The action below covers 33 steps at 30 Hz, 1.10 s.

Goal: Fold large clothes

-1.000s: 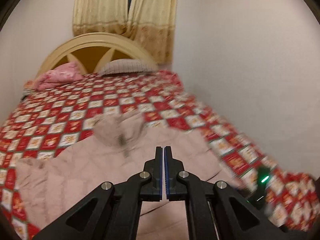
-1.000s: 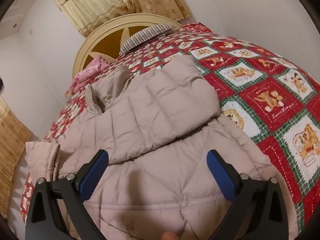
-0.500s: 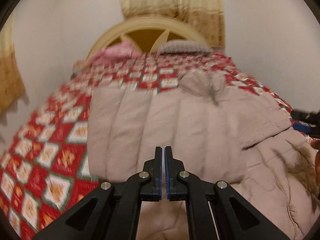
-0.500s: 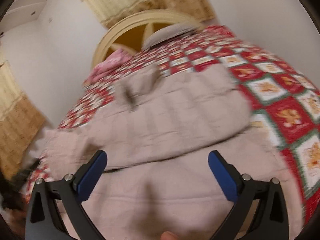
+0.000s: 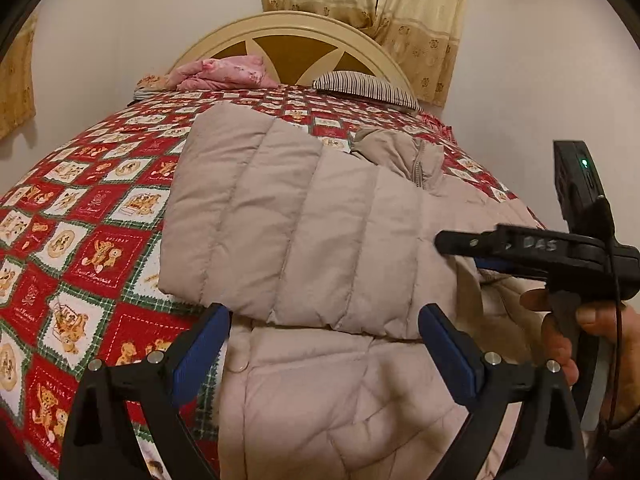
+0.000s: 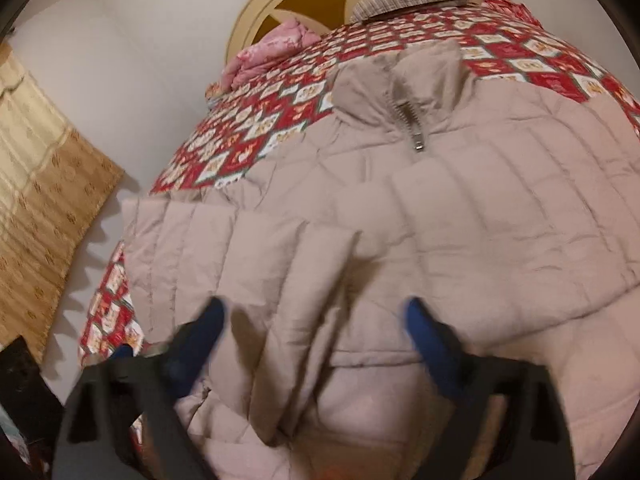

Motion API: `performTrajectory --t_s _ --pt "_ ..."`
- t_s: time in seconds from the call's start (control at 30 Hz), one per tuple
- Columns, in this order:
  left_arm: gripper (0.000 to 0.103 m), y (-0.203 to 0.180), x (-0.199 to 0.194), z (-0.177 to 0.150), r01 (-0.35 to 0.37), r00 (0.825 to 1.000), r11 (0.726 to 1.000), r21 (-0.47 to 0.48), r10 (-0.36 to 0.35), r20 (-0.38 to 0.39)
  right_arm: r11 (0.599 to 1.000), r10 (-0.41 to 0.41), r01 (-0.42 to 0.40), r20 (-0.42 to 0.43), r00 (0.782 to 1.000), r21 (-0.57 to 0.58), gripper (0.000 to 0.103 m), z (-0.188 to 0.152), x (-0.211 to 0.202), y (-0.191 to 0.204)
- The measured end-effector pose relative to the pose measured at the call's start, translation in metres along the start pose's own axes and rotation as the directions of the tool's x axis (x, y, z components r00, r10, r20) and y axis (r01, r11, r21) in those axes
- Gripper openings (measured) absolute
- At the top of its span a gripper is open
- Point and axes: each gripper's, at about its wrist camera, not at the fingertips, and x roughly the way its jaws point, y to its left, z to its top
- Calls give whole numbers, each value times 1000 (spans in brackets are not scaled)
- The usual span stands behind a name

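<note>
A beige quilted puffer jacket [image 5: 304, 232] lies on the bed, zipped collar toward the headboard, one sleeve folded across its body. It also fills the right wrist view [image 6: 400, 220], with the zipper pull [image 6: 418, 145] near the collar. My left gripper [image 5: 324, 328] is open and empty, its blue pads on either side of the jacket's lower left part. My right gripper [image 6: 316, 320] is open and empty above the jacket's middle. It shows from the side in the left wrist view [image 5: 472, 246], over the jacket's right side.
The bed has a red patchwork quilt [image 5: 88, 216] and a cream arched headboard [image 5: 296, 36]. A pink bundle [image 5: 224, 74] and a striped pillow [image 5: 364, 86] lie at its head. Walls close in on both sides; yellow curtains [image 5: 400, 4] hang behind.
My left gripper has opened; it was shut before. Both grippers have swung over the jacket, the right one moving in toward its middle with motion blur.
</note>
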Motion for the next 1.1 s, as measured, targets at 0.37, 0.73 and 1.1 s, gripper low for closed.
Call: performTrajectory --t_s 0.37,0.73,1.1 --pt "96 13 -23 11 -148 988 988 36 146 52 974 -91 130 201 975 -188 10 25 -98 21" --pt "96 -12 -9 63 -241 967 963 119 227 117 916 -401 400 98 911 28 39 19 -78 -98" --pt "96 -51 90 91 -215 976 956 198 216 19 972 -228 235 212 950 -6 67 22 -76 -64"
